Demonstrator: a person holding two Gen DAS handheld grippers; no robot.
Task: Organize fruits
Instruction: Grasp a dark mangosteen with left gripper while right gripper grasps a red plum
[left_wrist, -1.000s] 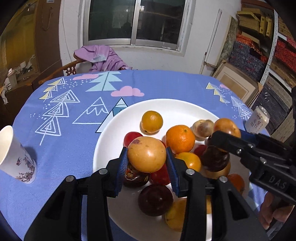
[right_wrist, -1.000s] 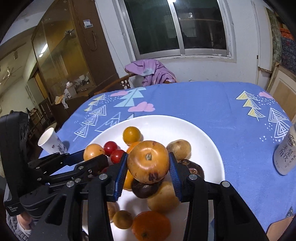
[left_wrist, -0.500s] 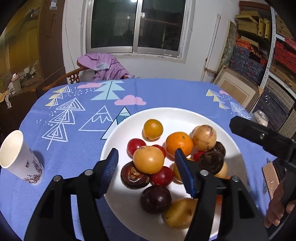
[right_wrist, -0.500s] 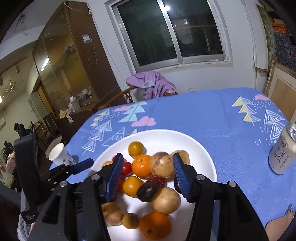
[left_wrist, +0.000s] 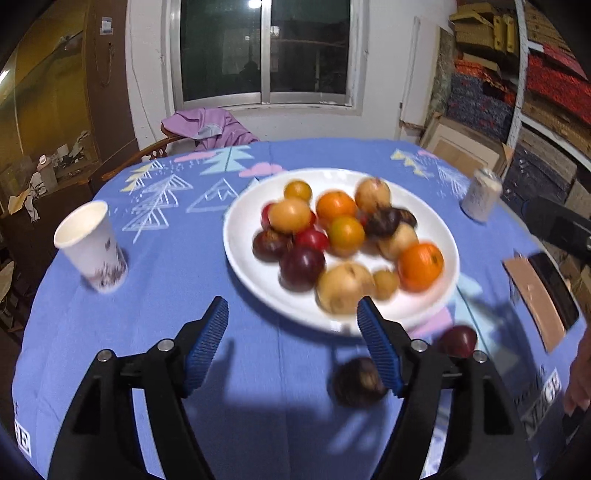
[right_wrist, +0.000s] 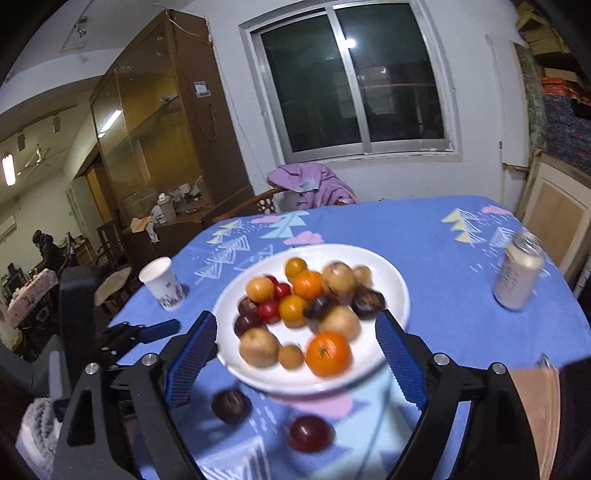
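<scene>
Both jaws opening, empty: left gripper, right gripper; better centre on the dark round fruit at lower frame, below the white plate

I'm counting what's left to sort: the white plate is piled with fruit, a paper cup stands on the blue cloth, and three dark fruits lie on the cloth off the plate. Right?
Not quite: only two dark fruits lie off the white plate, not three. The right wrist view shows a dark purple fruit and a dark red fruit on the blue cloth at the plate's near edge. The plate piled with fruit and the paper cup are as you say.
</scene>
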